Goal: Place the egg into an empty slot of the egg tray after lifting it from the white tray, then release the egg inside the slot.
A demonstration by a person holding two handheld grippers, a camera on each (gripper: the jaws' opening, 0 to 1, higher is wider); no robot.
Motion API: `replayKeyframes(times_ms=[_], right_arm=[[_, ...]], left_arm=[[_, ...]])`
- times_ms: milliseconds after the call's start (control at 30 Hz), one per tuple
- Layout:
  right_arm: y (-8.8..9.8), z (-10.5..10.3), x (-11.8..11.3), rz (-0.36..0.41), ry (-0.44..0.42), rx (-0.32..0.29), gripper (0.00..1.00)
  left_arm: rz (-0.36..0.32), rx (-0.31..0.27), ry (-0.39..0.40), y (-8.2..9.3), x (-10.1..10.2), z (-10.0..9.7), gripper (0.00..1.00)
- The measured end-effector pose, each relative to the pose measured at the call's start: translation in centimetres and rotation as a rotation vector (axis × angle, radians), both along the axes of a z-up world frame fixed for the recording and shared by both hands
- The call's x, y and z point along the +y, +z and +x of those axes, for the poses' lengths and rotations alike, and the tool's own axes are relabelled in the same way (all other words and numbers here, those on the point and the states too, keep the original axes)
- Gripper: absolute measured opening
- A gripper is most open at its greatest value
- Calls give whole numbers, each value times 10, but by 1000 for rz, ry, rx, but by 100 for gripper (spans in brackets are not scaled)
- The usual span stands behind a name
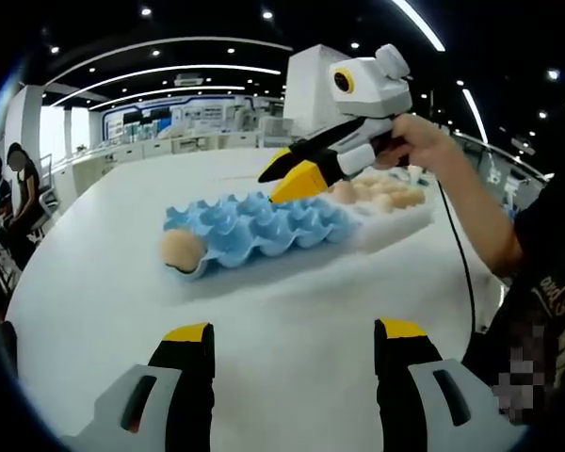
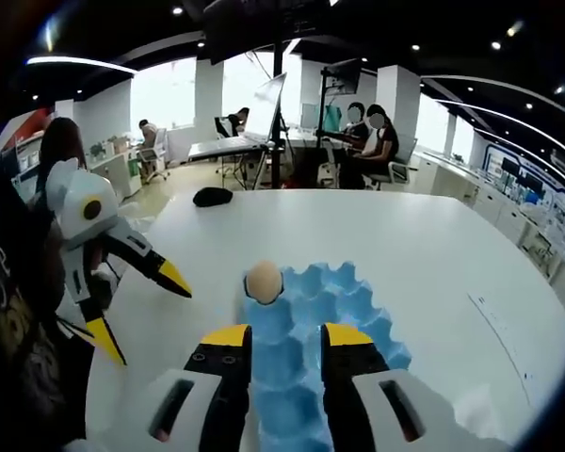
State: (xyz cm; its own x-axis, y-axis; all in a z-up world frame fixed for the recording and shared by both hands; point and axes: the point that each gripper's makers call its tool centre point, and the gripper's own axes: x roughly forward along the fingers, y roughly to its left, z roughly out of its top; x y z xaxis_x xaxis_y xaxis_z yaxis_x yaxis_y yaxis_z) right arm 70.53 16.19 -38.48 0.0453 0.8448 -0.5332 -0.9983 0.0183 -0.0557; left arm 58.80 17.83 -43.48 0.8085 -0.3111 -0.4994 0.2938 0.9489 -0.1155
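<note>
A: What is seen on the big white table (image 1: pixel 122 311)?

B: A blue moulded egg tray with many cups (image 1: pixel 264 229) is seen in the left gripper view, and a flat white foam tray (image 1: pixel 395 224) is set touching its far end. One pale brown egg (image 1: pixel 179 250) is sat in a corner cup of the blue tray. More pale eggs (image 1: pixel 381 193) are lying on the white tray. Several can be made out, but an exact count cannot be made because they are too small.

A: How are the tongs held?

B: The left gripper (image 1: pixel 295 331) is held above the bare table, near the blue tray. Its yellow-tipped jaws are spread wide and nothing is held. The right gripper (image 1: pixel 297 174) is seen above the place where the two trays meet. Its jaws are parted a little and nothing can be seen between them. In the right gripper view, the right gripper (image 2: pixel 285 331) is pointed over the blue egg tray (image 2: pixel 334 311) with a gap between its jaws.

A: How should an egg be picked up?

B: An egg is probably light, smooth and easy to crack. It should be taken gently around its fat middle, and it should not be squeezed hard. It could slip because the shell is round.

A: How much is done?

B: One cup is filled. The other cups in view look empty.
</note>
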Motion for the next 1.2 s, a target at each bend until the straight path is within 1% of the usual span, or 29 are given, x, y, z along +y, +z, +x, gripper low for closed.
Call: replayKeyframes(times_ms=[300,800,900,933,967,1000,1200], right_arm=[[-7,5,-24,-20,-40,-4,31],[-10,14,-71,-11,-129,-1,31],[-15,14,-79,-18,-140,3,31],[-15,19,-82,-20,-145,6,31],[-16,21,-83,-23,-147,7,31],[-17,15,-87,-24,-154,9,32],[-17,6,-102,-13,-185,9,32]], left_arm=[[2,5,-27,-1,-8,4,70],[5,12,-74,-4,-26,9,70],[5,18,-80,-5,-29,10,70],[5,18,-82,-5,-30,11,70],[4,19,-87,-5,-31,11,70],[4,19,-90,-5,-32,11,70],[10,19,-105,-4,-37,14,70]])
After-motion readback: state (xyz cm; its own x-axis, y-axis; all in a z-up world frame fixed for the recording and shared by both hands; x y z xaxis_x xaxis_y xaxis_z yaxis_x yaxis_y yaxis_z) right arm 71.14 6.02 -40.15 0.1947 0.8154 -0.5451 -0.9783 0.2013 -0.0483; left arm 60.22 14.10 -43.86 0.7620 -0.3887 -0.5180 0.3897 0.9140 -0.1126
